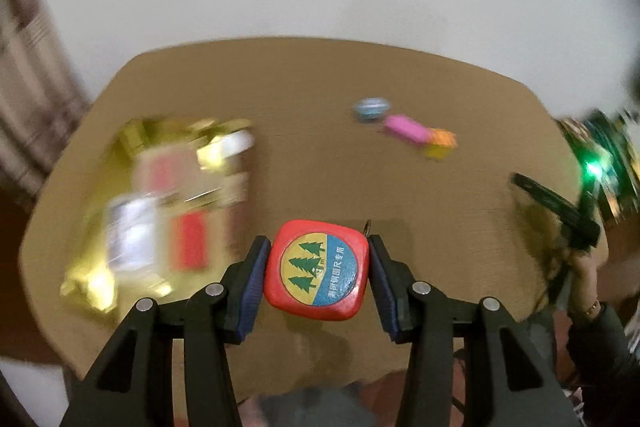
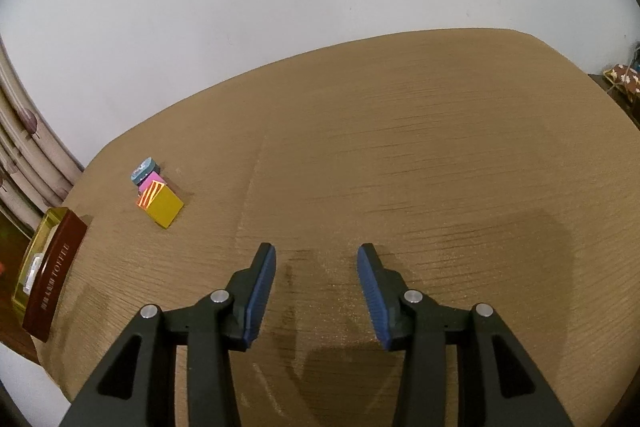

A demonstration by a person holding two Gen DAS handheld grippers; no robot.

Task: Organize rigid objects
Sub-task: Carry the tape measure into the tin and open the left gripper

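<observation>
A red square tape measure point(image 1: 316, 271) with a tree label hangs above the brown table point(image 1: 320, 147), and my left gripper point(image 1: 318, 241) is shut on it, blue pads pressing both sides. To its left lies a gold-lined box point(image 1: 92, 279), blurred, with several items inside. In the right wrist view the same box point(image 2: 56, 267) shows a brown lettered wall. My right gripper point(image 2: 316, 249) stands open just over the table point(image 2: 400, 147) with nothing between its fingers.
A small blue tin point(image 2: 144, 169), a pink block point(image 2: 154, 182) and a yellow-orange block point(image 2: 164, 205) sit together toward the far side; the left wrist view shows the tin point(image 1: 371, 108) too. A person's hand point(image 1: 584, 267) is at the right edge. A curtain point(image 2: 24, 147) hangs left.
</observation>
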